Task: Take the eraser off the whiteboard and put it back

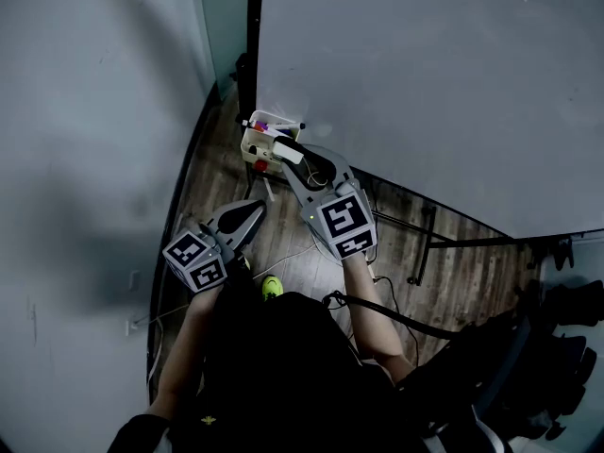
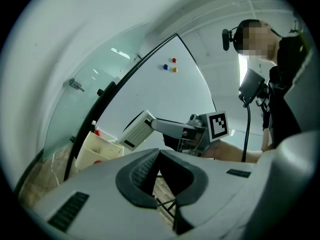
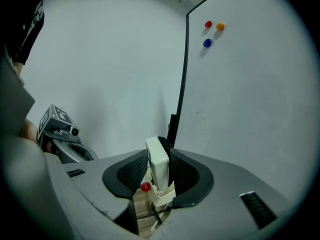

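Right gripper [image 3: 159, 171] clamps eraser [image 3: 158, 156] edgewise, near cream tray [image 1: 253, 144]; left gripper [image 2: 159, 169] closed, empty. Hold squeeze steady, turn broad face flat toward whiteboard [image 1: 425, 83] before release.

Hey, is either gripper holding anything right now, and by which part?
The right gripper holds the white eraser, pinched at one end, the rest sticking out. The left gripper holds nothing.

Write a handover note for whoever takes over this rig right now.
Right gripper: jaws clamped on the eraser, held near the tray at the lower corner of the whiteboard.
Left gripper: jaws together, nothing between them.
Done: the eraser is off the whiteboard.
Left to do: set it back on the whiteboard and let go.
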Tool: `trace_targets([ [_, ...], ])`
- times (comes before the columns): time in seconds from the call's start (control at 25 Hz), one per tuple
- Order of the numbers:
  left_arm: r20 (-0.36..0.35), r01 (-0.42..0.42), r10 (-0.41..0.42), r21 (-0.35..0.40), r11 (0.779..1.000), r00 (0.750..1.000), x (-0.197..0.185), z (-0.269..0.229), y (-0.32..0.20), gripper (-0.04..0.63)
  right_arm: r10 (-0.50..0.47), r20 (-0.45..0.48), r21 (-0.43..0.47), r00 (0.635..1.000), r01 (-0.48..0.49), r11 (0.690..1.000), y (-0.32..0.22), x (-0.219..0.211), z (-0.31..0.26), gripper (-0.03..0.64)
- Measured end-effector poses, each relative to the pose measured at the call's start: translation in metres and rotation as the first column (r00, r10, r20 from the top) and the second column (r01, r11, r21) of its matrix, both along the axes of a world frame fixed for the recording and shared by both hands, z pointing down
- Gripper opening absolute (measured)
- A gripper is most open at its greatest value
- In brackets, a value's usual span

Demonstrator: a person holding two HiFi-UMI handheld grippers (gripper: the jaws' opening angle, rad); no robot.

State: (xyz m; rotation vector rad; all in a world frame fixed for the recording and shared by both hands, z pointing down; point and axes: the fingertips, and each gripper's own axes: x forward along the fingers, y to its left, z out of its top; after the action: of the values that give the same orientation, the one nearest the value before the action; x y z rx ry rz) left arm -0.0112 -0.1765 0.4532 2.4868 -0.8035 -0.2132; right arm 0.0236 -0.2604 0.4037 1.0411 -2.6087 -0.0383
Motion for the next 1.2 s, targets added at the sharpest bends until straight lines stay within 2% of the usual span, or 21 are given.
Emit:
trace_targets([
  [1.2,-0.034,-0.01,0.006,-0.092,0.996,0.999,-0.025,0.027,-0.006,0.0,0.015,-0.035,-0.11,0.999,-0.018,0.994,-0.029,-0.015,0.06,0.147],
])
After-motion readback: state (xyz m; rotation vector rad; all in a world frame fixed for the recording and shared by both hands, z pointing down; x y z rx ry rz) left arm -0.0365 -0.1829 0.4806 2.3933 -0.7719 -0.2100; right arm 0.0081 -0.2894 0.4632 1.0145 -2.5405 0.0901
